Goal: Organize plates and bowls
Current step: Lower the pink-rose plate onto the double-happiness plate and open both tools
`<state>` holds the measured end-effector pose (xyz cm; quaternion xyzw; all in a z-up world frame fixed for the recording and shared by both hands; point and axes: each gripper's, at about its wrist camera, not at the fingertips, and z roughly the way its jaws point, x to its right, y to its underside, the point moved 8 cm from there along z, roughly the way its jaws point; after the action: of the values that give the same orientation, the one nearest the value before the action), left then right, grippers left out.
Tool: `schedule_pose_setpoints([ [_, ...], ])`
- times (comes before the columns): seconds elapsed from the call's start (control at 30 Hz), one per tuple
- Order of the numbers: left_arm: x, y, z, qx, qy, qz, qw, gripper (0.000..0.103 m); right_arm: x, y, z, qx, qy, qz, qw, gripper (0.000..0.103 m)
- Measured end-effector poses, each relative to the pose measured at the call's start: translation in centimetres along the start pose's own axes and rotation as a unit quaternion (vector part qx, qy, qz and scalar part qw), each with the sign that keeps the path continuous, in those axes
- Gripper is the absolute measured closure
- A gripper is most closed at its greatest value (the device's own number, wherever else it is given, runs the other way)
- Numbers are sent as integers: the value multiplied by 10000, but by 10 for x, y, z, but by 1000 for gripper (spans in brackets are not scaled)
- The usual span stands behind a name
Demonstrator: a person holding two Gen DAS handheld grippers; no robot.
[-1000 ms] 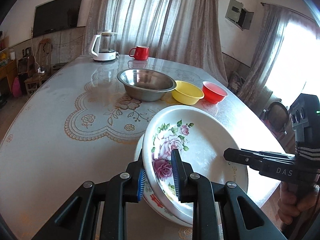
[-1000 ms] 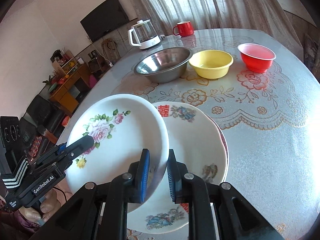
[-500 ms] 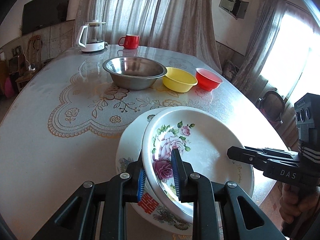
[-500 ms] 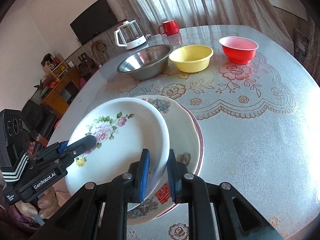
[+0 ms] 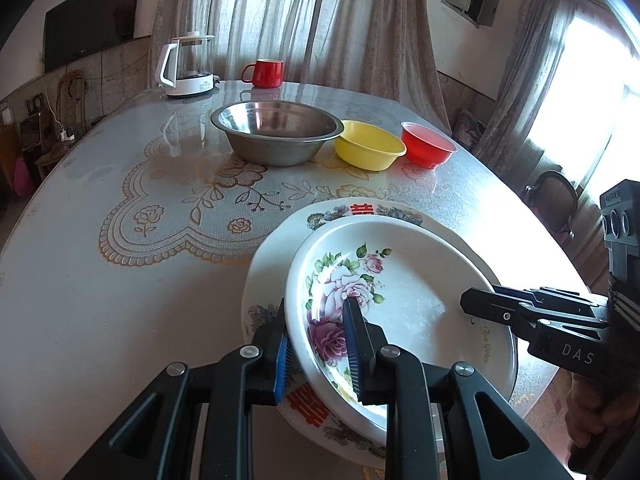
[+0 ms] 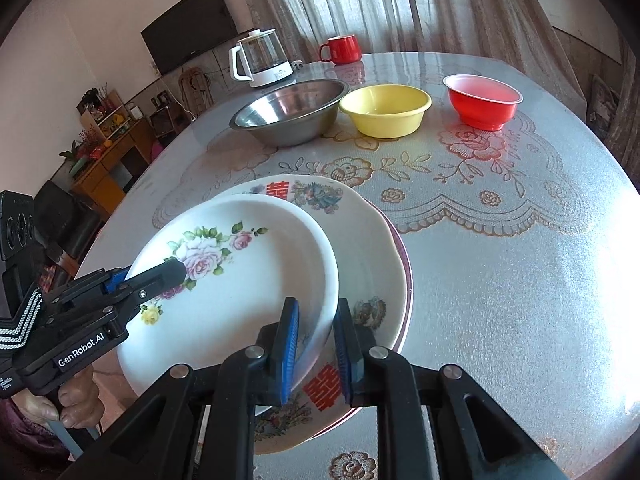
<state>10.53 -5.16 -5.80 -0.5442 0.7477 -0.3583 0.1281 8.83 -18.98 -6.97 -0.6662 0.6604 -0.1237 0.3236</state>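
Both grippers hold the rose plate (image 5: 404, 300) over the big plate (image 5: 272, 276) that lies on the table (image 5: 100, 300). The left gripper (image 5: 316, 348) has its fingers pinched on the rim at about 7 o'clock of the rose plate. The right gripper (image 6: 316, 344) has its fingers around the rim at about 4 o'clock, and there is a small gap beside one pad, so I cannot tell if it is pinching tight. The rose plate looks tilted and sits a bit off to one side of the big plate. I think the good way is to go down slowly, make it flat, and slide it to the middle. Let go only when it rests. The steel bowl (image 5: 276, 132), yellow bowl (image 5: 368, 144) and red bowl (image 5: 426, 148) wait at 12 o'clock.
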Motion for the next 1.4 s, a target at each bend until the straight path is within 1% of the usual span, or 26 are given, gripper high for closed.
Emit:
schedule_pose_setpoints([
  [0.07,1,-1,2,-24,-11,17,10000,79,1,-1,-1,40,17,37,10000,84],
  [0.17,1,-2,3,-1,-90,47,9999,79,2,-3,-3,119,150,-11,9998,84],
  [0.27,4,-2,2,46,-343,343,9988,78,1,-4,-4,164,212,-89,9996,82],
  [0.33,11,2,4,-52,-212,476,9986,76,-2,-5,-6,251,274,-179,9991,80],
  [0.4,12,3,4,-37,-195,489,9986,76,-8,-6,-8,284,181,-270,9991,80],
  [0.47,11,4,3,-27,-200,440,9988,76,-11,-5,-7,270,173,-326,9990,80],
  [0.6,10,4,-1,-26,-243,409,9989,76,-14,4,4,49,66,-328,9994,83],
  [0.73,15,6,0,-24,-378,681,9970,75,-18,5,6,45,41,-346,9994,82],
  [0.87,13,5,-1,-74,-288,549,9980,74,-14,5,3,40,13,-225,9997,80],
  [0.93,12,5,-3,-97,-237,450,9987,68,-12,4,3,69,-5,-152,9999,80],
  [1.03,10,4,-7,-58,-293,397,9988,67,-14,4,3,58,-21,-194,9998,79],
  [1.1,9,5,-9,-39,-259,361,9990,67,-17,4,1,90,-6,-267,9996,79],
  [1.13,10,4,-11,-9,-251,357,9990,67,-18,3,1,100,-18,-283,9995,77],
  [1.23,12,2,-17,111,-263,392,9988,67,-20,5,1,87,-36,-304,9995,77],
  [1.4,9,0,-19,118,-275,310,9991,66,-20,5,1,74,-57,-306,9995,77],
])
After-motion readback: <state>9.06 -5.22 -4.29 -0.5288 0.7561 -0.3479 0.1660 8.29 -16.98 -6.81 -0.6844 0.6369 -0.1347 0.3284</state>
